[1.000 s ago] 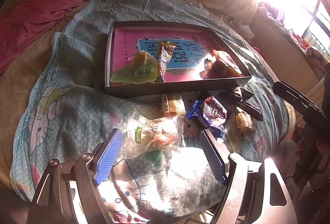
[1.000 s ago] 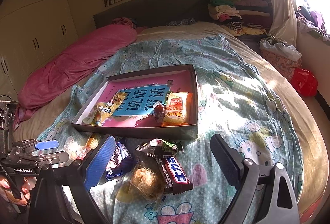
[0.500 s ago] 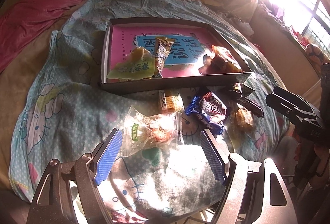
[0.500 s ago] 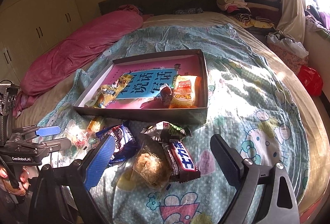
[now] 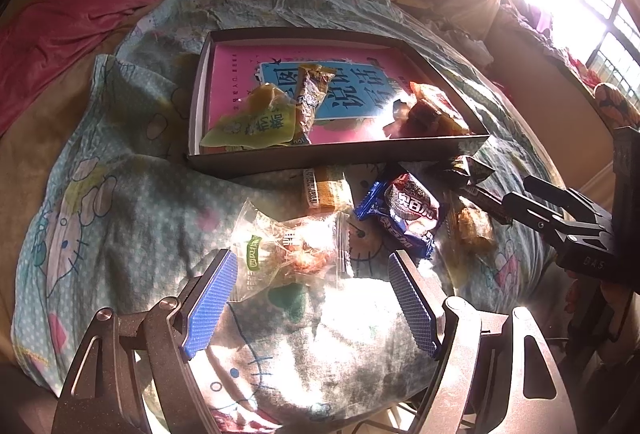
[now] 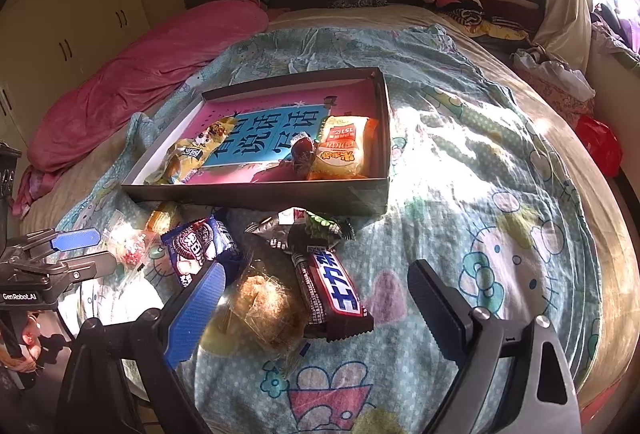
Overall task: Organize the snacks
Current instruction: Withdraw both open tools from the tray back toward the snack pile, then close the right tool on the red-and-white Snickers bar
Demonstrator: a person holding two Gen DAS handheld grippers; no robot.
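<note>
I work over a bed (image 6: 480, 162) with a cartoon-print sheet; a pink quilt (image 6: 132, 74) lies along its far side, and strong sun comes from the window. A dark box (image 6: 360, 194) sits on the sheet with some snacks already inside. In front of it lie loose ones: a clear bag (image 5: 288, 246), a blue cookie pack (image 6: 200, 238), a chocolate bar (image 6: 332, 290). My left gripper (image 5: 310, 298) and right gripper (image 6: 316, 298) both stand wide and hold nothing.

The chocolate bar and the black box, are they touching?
Apart. The right wrist view shows the chocolate bar lying short of the box, other wrappers between them.
</note>
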